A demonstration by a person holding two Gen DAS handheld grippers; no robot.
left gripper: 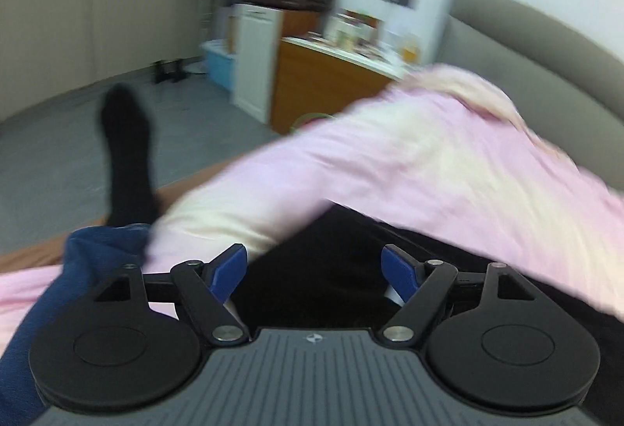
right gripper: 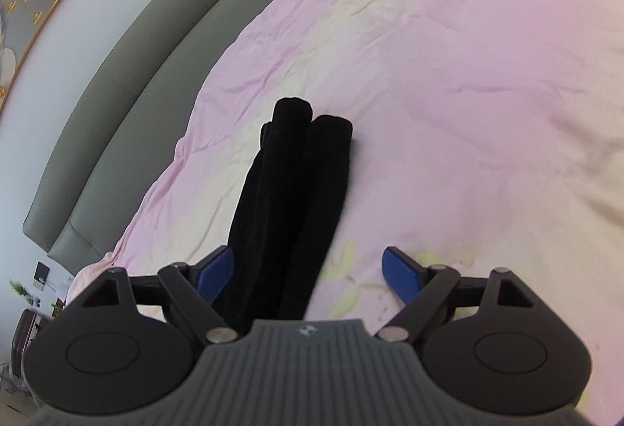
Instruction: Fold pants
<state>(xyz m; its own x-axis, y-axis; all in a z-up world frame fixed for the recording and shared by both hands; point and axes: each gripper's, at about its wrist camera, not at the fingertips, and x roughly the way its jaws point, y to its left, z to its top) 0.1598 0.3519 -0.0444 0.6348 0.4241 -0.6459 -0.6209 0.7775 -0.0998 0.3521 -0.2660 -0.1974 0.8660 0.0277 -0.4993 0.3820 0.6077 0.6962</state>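
The black soft-fabric pants [right gripper: 290, 207] lie lengthwise on the pink bedsheet [right gripper: 448, 75], legs side by side, toward the grey padded headboard [right gripper: 163, 83] edge. The right gripper [right gripper: 310, 272] gapes wide, empty, straddling one leg; the left gripper [left gripper: 314, 272] hangs open over dark cloth. Risk: pinching a single layer, skewing the fold. No readable writing.

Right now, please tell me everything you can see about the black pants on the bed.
The black pants lie on the pink bedsheet, stretched away from the right gripper. The fabric looks soft, thick and matte, like fleece. Both legs lie side by side, touching, with rounded ends; the left leg reaches slightly farther. The near part passes between the open jaws and under the gripper body, so the waist is hidden. Nothing grips them.
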